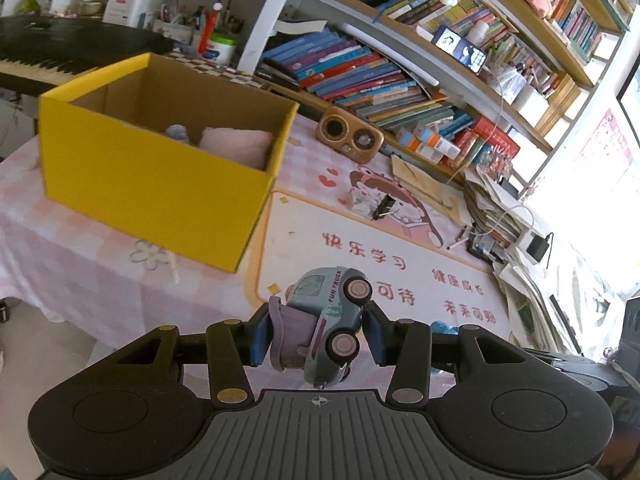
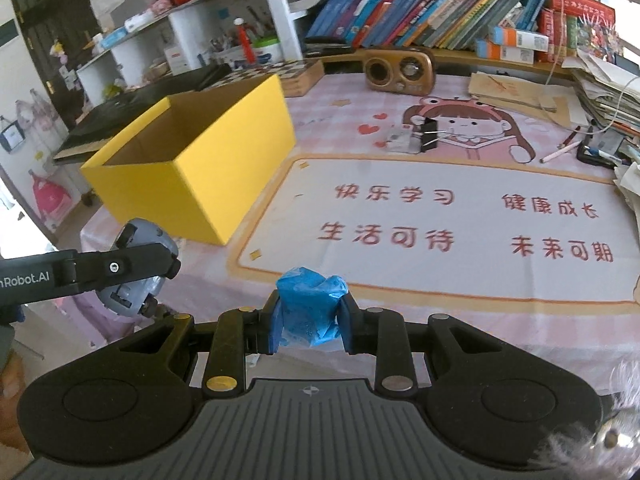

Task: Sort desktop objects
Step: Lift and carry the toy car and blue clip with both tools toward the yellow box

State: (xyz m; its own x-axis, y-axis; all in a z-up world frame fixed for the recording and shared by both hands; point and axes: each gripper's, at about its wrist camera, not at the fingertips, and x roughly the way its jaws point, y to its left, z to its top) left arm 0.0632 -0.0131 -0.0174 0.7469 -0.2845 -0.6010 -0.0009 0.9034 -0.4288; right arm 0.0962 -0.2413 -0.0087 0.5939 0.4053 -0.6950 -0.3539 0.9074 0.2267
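Observation:
My left gripper (image 1: 318,334) is shut on a pale blue toy truck (image 1: 332,320), held on its side above the desk, right of the yellow box (image 1: 160,184). The box holds a pink cloth (image 1: 236,146) and a bluish object (image 1: 178,133). My right gripper (image 2: 308,320) is shut on a crumpled blue bag (image 2: 310,308) above the desk's front edge. In the right wrist view the left gripper (image 2: 132,268) with the toy truck (image 2: 136,292) shows at the left, near the yellow box (image 2: 208,168).
A binder clip with a small packet (image 2: 416,136) lies on the pink desk mat (image 2: 440,216). A brown radio (image 2: 400,70) stands at the back. Paper stacks (image 2: 604,92) and pens (image 2: 560,152) are at the right. Bookshelves line the back; a piano (image 1: 60,52) is behind the box.

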